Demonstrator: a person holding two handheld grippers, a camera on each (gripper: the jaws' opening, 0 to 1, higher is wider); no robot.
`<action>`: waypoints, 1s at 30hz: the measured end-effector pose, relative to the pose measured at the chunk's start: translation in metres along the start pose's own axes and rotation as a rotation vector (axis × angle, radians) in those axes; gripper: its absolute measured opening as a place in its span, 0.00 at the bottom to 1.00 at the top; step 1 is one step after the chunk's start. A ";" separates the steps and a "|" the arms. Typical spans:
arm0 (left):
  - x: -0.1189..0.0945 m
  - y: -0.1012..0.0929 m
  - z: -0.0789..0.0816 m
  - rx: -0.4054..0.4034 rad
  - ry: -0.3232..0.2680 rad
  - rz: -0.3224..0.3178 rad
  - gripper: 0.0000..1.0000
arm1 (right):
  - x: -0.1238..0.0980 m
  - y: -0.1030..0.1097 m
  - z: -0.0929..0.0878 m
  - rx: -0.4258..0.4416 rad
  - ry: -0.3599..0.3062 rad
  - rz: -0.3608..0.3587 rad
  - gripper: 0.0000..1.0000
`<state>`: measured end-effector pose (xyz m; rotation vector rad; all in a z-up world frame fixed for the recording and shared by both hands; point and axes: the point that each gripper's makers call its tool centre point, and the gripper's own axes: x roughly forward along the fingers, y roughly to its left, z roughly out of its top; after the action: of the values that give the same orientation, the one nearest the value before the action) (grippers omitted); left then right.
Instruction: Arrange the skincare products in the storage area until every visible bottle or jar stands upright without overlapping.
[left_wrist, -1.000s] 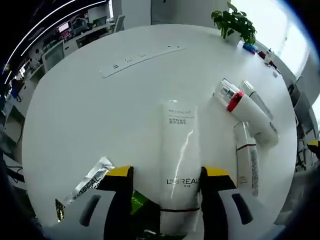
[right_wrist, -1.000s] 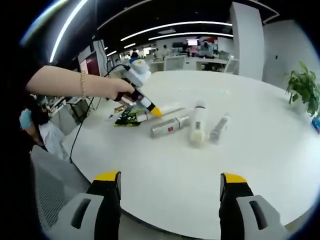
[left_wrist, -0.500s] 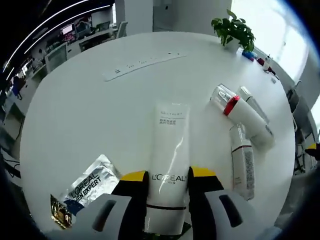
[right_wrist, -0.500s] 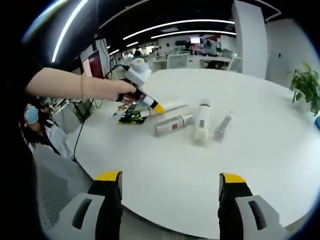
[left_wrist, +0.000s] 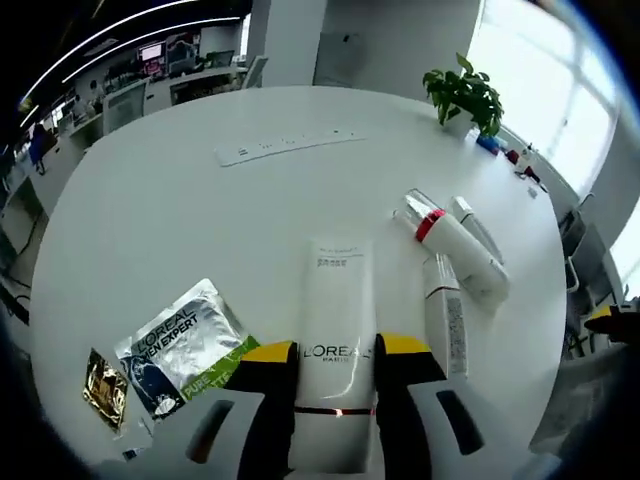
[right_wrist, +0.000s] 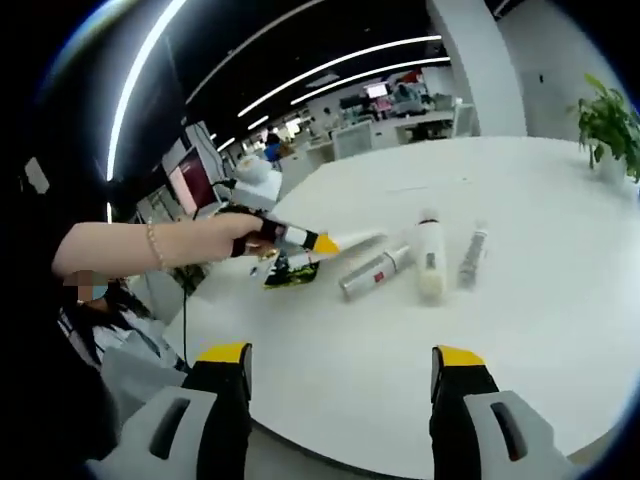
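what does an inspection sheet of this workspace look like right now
surface: round white table, mostly bare.
job's things: white tube lying flat; three bottles lying beside it, none upright.
clutter: silver-green sachet, small gold sachet.
grippers: left tool shut on the tube; right tool open, hanging over the table's near edge.
cables: white power strip on the table; a dark cable near the person's arm.
surroundings: potted plant, office desks behind.
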<state>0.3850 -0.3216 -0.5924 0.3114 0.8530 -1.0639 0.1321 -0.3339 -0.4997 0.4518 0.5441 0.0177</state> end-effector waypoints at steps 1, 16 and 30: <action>-0.001 0.006 0.003 -0.010 -0.011 0.004 0.34 | 0.000 0.007 0.007 0.016 -0.026 0.027 0.73; -0.054 -0.007 0.003 -0.054 -0.150 -0.042 0.33 | 0.010 0.064 0.024 0.114 -0.107 0.185 0.70; -0.094 -0.037 0.005 -0.052 -0.235 -0.074 0.33 | 0.014 0.095 0.047 0.187 -0.170 0.294 0.65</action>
<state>0.3354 -0.2826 -0.5131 0.1084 0.6837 -1.1202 0.1773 -0.2661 -0.4310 0.7061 0.3094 0.2102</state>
